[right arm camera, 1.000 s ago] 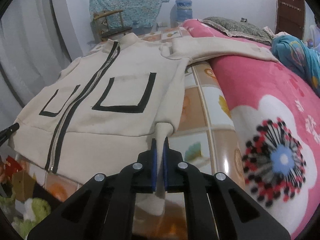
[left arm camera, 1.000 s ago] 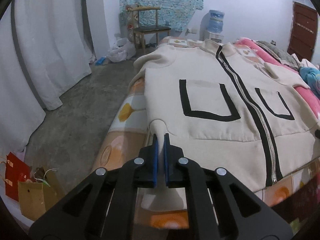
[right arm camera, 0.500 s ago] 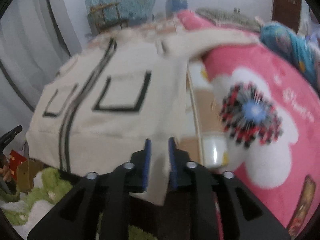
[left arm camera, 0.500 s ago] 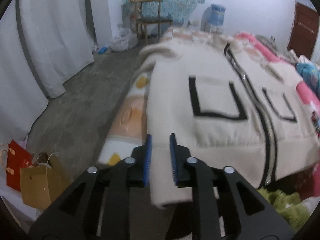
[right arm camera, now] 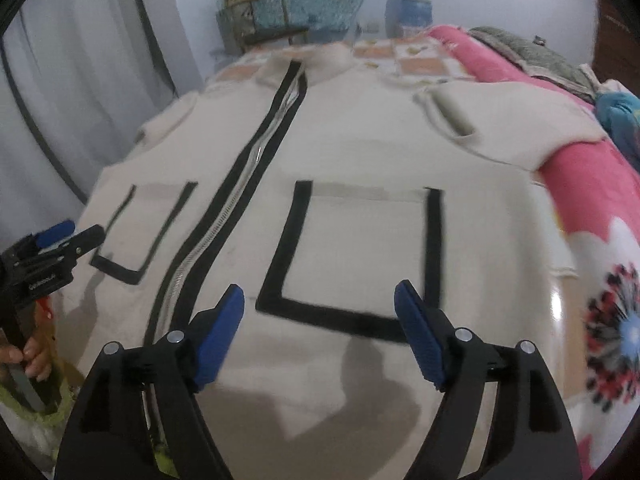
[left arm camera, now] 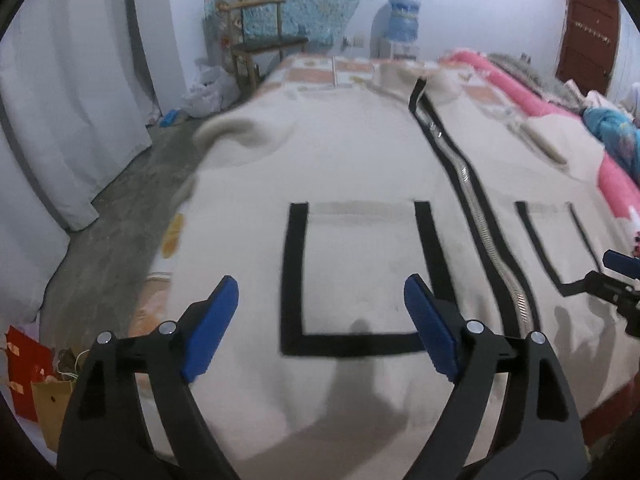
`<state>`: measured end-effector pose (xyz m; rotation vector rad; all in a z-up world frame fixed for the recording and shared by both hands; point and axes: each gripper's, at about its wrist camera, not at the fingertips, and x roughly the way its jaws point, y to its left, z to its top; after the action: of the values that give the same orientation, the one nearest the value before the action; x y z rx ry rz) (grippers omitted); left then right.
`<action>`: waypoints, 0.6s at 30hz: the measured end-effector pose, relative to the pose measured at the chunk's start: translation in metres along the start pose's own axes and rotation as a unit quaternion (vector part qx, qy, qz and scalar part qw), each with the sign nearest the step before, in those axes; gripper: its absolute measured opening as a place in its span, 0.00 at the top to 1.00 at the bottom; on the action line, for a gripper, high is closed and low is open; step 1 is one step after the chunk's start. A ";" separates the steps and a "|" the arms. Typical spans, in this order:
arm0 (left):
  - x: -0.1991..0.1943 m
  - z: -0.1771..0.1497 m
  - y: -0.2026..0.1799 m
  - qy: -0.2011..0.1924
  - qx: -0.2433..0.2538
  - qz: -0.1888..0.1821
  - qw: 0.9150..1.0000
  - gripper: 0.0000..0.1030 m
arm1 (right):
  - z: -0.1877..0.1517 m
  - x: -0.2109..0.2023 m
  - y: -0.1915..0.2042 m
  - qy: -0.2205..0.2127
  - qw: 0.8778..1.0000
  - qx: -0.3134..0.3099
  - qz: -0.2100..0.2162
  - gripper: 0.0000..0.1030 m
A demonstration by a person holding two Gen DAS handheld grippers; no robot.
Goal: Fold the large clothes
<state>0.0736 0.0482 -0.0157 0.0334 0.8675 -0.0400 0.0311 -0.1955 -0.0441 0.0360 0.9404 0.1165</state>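
Both grippers, left (left arm camera: 320, 308) and right (right arm camera: 318, 312), just opened wide, empty, over jacket (left arm camera: 360, 168), laid flat on bed (right arm camera: 420, 64) for folding.

Wooden chair (left arm camera: 256, 46), water bottle (left arm camera: 403, 14), white curtain (left arm camera: 72, 100), pink blanket (right arm camera: 592, 184)

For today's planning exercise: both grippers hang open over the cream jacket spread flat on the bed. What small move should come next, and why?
Probably reach for a sleeve. The left gripper and right gripper have just been opening and hold nothing, the jacket lies zipped and flat, and its sleeve toward the pink blanket is not yet folded in.
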 end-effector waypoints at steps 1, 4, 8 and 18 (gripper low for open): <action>0.010 0.000 -0.002 0.012 0.000 0.002 1.000 0.20 | 0.002 0.006 0.005 0.002 1.000 -0.004 -0.006 0.25; 0.027 -0.002 -0.002 0.035 -0.005 0.008 0.999 0.18 | 0.002 0.022 0.011 0.005 1.000 -0.016 -0.013 0.20; 0.034 -0.008 0.000 0.045 -0.013 0.017 0.999 0.11 | 0.001 0.035 0.013 0.016 1.000 -0.020 -0.017 0.16; 0.035 -0.007 0.004 0.041 -0.005 0.014 0.999 0.07 | -0.005 0.036 0.013 0.002 0.999 -0.030 -0.037 0.06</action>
<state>0.0912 0.0522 -0.0465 0.0377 0.9492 -0.0075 0.0472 -0.1790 -0.0745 -0.0549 0.9405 0.0767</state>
